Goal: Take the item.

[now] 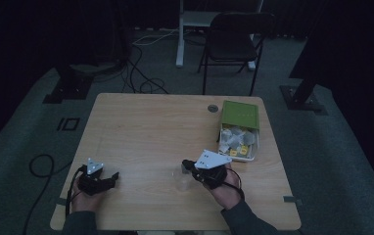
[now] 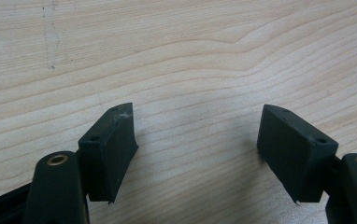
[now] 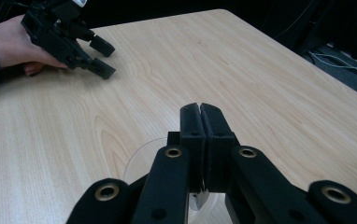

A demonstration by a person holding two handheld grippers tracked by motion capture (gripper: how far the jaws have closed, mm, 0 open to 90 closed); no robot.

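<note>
A clear plastic cup [image 1: 181, 182] stands on the wooden table [image 1: 146, 127] near its front edge. My right gripper [image 1: 186, 165] reaches over it from the right. In the right gripper view the jaws [image 3: 200, 109] are pressed together above the cup's rim [image 3: 137, 161], and a pale sliver of its wall shows between the pads. My left gripper [image 1: 112, 177] rests at the front left with its jaws wide apart, and is seen farther off in the right gripper view [image 3: 103, 58]. The left gripper view [image 2: 197, 135] has nothing but bare wood between the pads [image 2: 111, 149].
A white box [image 1: 238, 143] of small sachets sits at the table's right side, its green lid [image 1: 240, 114] folded back. A round cable hole [image 1: 213, 108] lies beside it. A black chair [image 1: 234, 41] and floor cables [image 1: 146, 85] are beyond the far edge.
</note>
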